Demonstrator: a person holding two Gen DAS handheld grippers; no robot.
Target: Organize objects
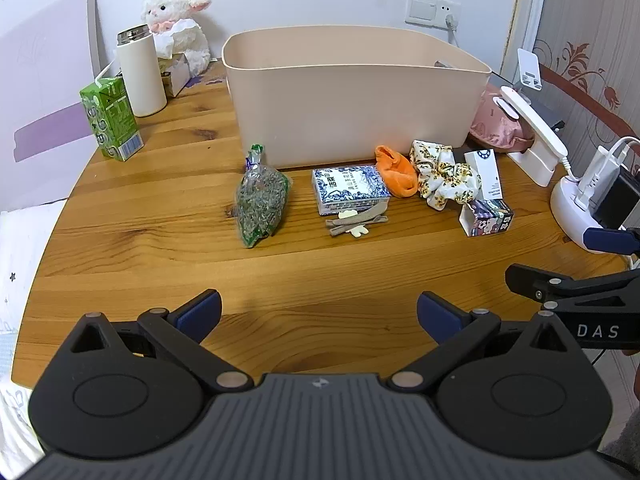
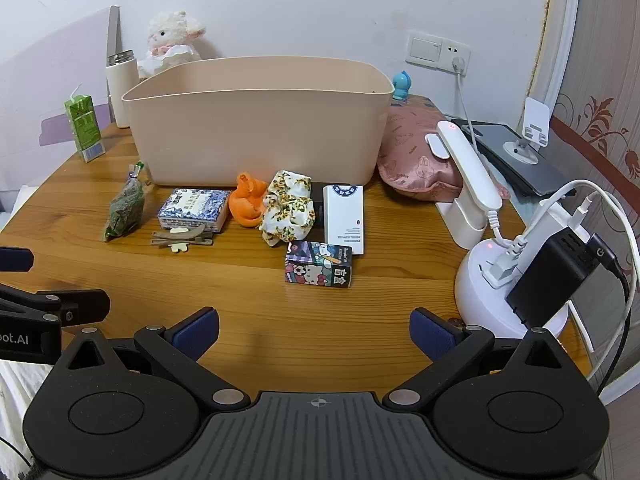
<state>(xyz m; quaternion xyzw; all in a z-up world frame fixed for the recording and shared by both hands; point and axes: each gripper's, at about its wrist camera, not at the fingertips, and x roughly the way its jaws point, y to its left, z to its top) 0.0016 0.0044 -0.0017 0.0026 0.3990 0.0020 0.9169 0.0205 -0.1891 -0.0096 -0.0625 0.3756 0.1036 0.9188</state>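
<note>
Both tools, the left tool (image 1: 319, 316) and right tool (image 2: 314, 330), hang released and empty over the near bench (image 1: 160, 240). Sorting looks barely begun: the herb bag (image 1: 261, 204), patterned box (image 1: 350, 189), orange cloth (image 1: 396, 172), scrunchie (image 1: 446, 174) and cartoon box (image 2: 319, 264) lie before the beige bin (image 1: 352, 96), whose interior is mostly hidden.

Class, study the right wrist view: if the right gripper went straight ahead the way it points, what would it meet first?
Probably the cartoon box: it lies nearest ahead of the open right gripper, with bare table before it. Depth is uncertain.
</note>
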